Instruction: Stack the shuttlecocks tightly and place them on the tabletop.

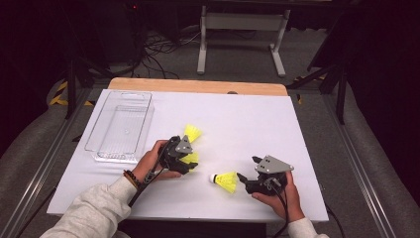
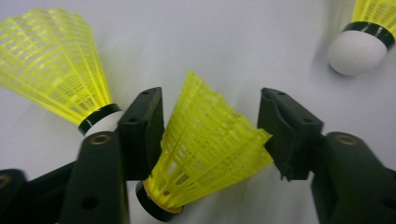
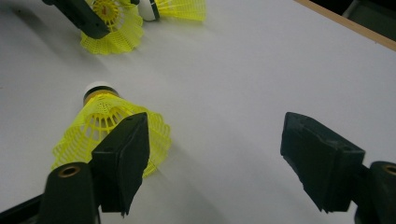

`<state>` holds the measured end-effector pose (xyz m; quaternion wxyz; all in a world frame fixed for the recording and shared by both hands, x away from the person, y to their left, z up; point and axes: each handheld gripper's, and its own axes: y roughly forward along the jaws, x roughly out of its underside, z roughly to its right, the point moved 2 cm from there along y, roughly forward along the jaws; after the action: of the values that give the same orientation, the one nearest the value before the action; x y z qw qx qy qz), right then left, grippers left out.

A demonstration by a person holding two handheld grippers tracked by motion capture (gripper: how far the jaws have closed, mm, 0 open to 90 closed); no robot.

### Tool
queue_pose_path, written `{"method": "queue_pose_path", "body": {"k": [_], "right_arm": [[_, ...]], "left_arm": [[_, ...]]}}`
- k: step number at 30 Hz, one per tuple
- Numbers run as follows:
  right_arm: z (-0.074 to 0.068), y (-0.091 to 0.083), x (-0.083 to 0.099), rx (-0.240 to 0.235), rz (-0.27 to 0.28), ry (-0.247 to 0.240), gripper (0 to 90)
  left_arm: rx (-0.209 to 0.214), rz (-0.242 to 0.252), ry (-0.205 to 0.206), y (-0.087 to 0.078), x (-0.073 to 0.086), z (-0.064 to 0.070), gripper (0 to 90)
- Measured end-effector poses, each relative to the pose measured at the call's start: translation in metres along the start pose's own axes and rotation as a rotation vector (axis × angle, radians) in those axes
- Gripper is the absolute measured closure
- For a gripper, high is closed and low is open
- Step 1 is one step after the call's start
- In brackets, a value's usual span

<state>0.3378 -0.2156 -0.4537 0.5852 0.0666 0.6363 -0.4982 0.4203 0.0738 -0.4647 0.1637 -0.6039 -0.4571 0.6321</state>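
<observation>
Left claw (image 2: 210, 135) has its jaws apart around a yellow shuttlecock (image 2: 205, 154) lying on the table (image 1: 237, 119), skirt pointing away from the hand, so looks like the squeeze comes next. Right claw (image 3: 215, 154) gapes too, another shuttlecock (image 3: 109, 128) just beside its one jaw, cork end away. Clear bin (image 1: 121, 126) looks empty.

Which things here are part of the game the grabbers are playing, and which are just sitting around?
Part of the job:
- left gripper, jaws either side of a yellow shuttlecock
- right gripper, open beside another shuttlecock
- third shuttlecock
- clear tray, probably where they go

Just lying about:
- white frame on the floor
- cables behind the table
</observation>
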Motion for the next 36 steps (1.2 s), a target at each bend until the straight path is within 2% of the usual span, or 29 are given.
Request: {"method": "queue_pose_path", "body": {"k": [3, 4, 6, 7, 9, 15, 19, 20, 21, 24, 28, 29, 33, 34, 36], "right_arm": [[0.000, 0.000, -0.001, -0.002, 0.001, -0.001, 25.0], [0.000, 0.000, -0.001, -0.002, 0.001, -0.001, 25.0], [0.000, 0.000, 0.000, -0.006, 0.000, -0.001, 25.0], [-0.001, 0.000, 0.000, -0.007, -0.003, 0.000, 24.9], [-0.001, 0.001, 0.000, -0.008, -0.006, -0.002, 24.8], [-0.001, 0.002, 0.000, -0.011, -0.012, 0.001, 24.2], [-0.001, 0.002, 0.000, -0.010, -0.011, 0.002, 24.0], [-0.001, 0.002, 0.000, -0.011, -0.013, 0.001, 24.0], [0.000, 0.002, 0.000, -0.009, -0.012, 0.001, 24.0], [-0.001, 0.003, 0.000, -0.011, -0.013, -0.003, 24.0], [-0.001, 0.004, 0.000, -0.014, -0.016, -0.002, 24.0], [-0.001, 0.004, 0.000, -0.015, -0.017, 0.000, 24.0], [-0.003, 0.005, 0.000, -0.023, -0.020, -0.001, 24.0], [-0.003, 0.006, 0.000, -0.022, -0.021, -0.002, 24.0], [-0.003, 0.006, 0.000, -0.027, -0.020, -0.001, 23.7]], "left_arm": [[-0.023, -0.009, -0.046, -0.001, 0.001, -0.003, 50.2], [-0.023, -0.009, -0.046, -0.001, 0.001, -0.003, 51.1], [-0.042, -0.009, -0.076, -0.002, 0.002, -0.007, 50.6], [-0.066, -0.022, -0.097, -0.002, 0.003, -0.009, 50.4], [-0.060, -0.016, -0.125, -0.001, 0.004, -0.012, 50.2], [-0.072, -0.016, -0.144, 0.002, 0.001, -0.013, 49.0], [-0.070, -0.005, -0.134, 0.003, 0.001, -0.014, 49.8], [-0.081, -0.005, -0.126, 0.003, 0.001, -0.015, 49.8], [-0.078, -0.008, -0.118, 0.004, 0.001, -0.015, 54.4], [-0.101, -0.005, -0.105, 0.005, 0.000, -0.014, 60.1], [-0.118, 0.012, -0.085, 0.004, -0.001, -0.016, 63.9], [-0.116, 0.010, -0.063, 0.005, -0.002, -0.017, 63.9], [-0.122, 0.011, -0.040, 0.007, -0.004, -0.016, 63.7], [-0.132, 0.011, -0.039, 0.007, -0.004, -0.016, 64.6], [-0.115, 0.017, -0.053, 0.008, -0.005, -0.019, 64.0]]}}
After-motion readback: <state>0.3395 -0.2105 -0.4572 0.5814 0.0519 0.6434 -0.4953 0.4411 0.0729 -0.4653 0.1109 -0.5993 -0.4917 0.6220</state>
